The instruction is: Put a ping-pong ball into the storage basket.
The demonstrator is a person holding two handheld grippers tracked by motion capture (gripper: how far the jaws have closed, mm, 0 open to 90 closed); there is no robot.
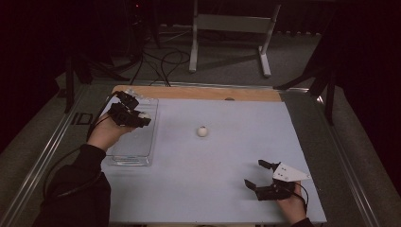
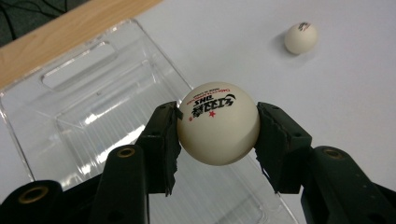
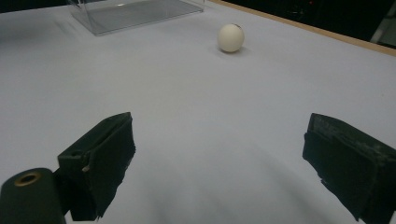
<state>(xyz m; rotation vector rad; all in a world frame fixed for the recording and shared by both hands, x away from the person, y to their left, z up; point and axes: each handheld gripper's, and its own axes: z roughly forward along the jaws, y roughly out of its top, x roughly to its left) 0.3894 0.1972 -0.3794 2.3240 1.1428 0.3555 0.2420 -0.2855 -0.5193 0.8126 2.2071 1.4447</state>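
Dim room and dark floor surround a pale blue-grey table point(image 1: 213, 189) with a wooden strip along its far edge. At the left of the high view, the left gripper point(image 1: 135, 117) has its jaws pressed against both sides of a white ping-pong ball point(image 2: 218, 123) with black and red print, holding it above the near right rim of a clear plastic tray point(image 1: 135, 151) that lies at the table's left side. At the lower right of the high view, the right gripper point(image 1: 257, 175) sits low over the table with its jaws spread wide and nothing between them, while a second ping-pong ball point(image 1: 202, 131) rests on the table near the centre, well apart from both grippers and to the right of the tray.
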